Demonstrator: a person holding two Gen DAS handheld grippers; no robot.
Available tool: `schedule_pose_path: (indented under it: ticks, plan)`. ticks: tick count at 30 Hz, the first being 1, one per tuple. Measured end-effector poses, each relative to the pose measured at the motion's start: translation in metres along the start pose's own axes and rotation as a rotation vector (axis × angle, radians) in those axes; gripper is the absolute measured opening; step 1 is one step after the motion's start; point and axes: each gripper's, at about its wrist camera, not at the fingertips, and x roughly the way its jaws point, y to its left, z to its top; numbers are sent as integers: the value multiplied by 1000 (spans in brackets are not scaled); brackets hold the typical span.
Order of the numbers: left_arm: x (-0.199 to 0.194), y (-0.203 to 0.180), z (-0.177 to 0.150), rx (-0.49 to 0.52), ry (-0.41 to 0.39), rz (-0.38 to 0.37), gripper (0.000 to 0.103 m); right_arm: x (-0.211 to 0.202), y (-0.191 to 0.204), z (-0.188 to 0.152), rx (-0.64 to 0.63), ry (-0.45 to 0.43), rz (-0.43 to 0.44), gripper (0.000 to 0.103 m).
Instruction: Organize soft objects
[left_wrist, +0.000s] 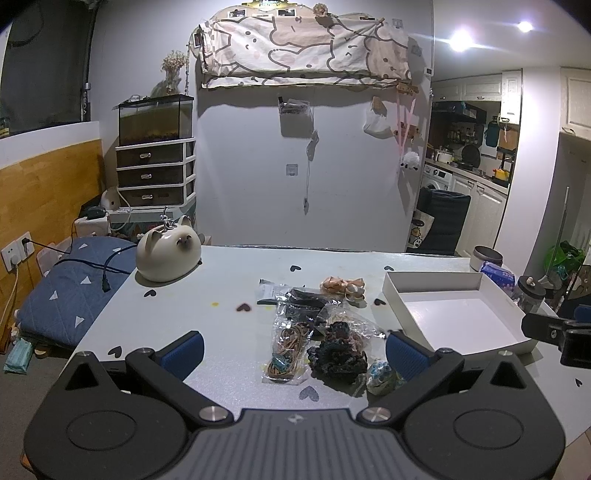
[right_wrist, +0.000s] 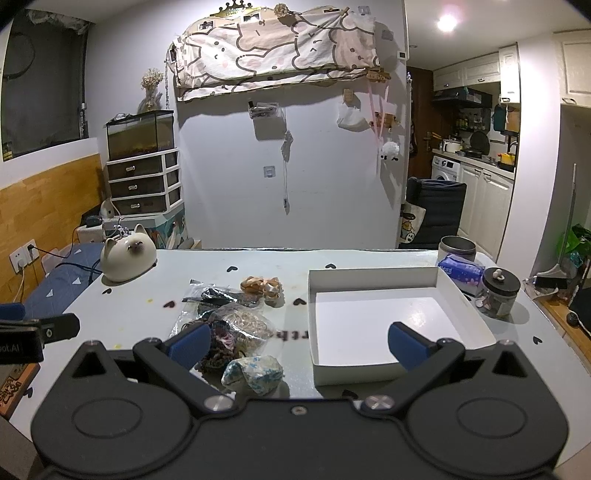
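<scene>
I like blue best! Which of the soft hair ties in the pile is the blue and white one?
The scrunchie at the pile's near edge, closest to the box. The others are dark, brown or peach.

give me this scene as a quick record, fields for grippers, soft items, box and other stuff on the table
left gripper: open, holding nothing
right gripper: open, holding nothing
soft items: dark scrunchie, blue-white scrunchie, peach bows, bagged hair ties, loose on the table
white box: empty, right of the pile
other: cat-shaped ceramic, glass jar
</scene>
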Motion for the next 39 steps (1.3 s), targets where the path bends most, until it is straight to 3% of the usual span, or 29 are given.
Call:
schedule_pose_path:
  ticks: [10, 20, 29, 32, 39]
  plan:
    - [15, 4, 5, 9, 21, 4, 103, 15, 10, 4, -17, 12, 26, 103]
    - [51, 10, 6, 5, 40, 3, 103, 67, 7, 5, -71, 46, 38, 103]
    - [96, 16, 10, -7, 118, -54, 103, 138, 15, 0, -141, 187, 133, 102]
    - [105, 16, 8, -8, 125, -76, 103, 163, 21, -5, -149, 263, 181, 95]
    - [118, 23, 3, -31, 174, -63, 103, 208, 43, -23, -166, 381, 253, 93]
